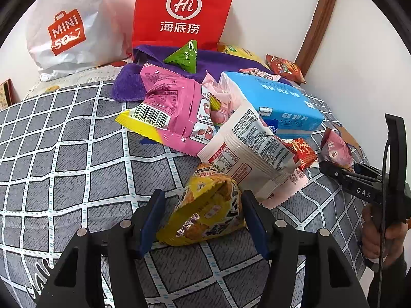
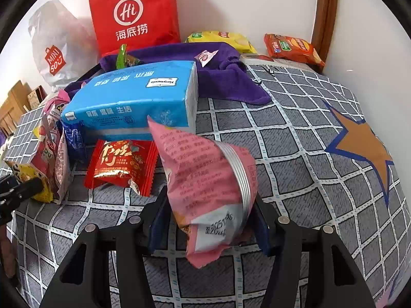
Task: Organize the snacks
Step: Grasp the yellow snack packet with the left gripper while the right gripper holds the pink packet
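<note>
Left gripper (image 1: pixel 203 215) clamps a yellow snack packet (image 1: pixel 205 213); right gripper (image 2: pixel 209 218) grips a pink packet (image 2: pixel 205 179)

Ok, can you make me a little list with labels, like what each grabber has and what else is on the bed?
left gripper: closed on a yellow snack packet
right gripper: holding a pink snack packet
surface: grey checked bedsheet
middle of pile: blue tissue pack, red candy packet, big pink bag
under the pile: purple towel
against the wall: red paper bag, white Miniso bag
far corner: yellow chip bag, orange chip bag
</note>
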The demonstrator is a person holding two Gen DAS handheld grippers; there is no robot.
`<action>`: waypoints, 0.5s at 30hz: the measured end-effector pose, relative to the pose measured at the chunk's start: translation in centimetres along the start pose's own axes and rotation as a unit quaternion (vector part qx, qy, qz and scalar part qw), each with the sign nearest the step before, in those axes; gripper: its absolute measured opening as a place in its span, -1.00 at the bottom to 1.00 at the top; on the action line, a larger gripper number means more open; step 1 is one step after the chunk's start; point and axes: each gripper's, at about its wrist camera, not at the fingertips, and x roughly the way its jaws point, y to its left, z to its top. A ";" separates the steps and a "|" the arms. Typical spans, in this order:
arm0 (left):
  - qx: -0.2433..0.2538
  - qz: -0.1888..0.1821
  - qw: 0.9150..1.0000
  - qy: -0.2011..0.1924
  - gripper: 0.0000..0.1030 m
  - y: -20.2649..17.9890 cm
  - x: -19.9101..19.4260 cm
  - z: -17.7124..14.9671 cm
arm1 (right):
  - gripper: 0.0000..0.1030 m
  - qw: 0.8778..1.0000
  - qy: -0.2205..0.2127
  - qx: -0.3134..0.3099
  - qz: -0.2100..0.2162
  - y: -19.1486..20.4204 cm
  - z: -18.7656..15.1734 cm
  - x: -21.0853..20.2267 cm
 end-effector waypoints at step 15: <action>-0.026 -0.003 1.000 0.001 -0.13 1.5 -2.7 0.0 | -0.10 0.999 -0.027 0.032 0.024 -0.8 -0.5 -2.2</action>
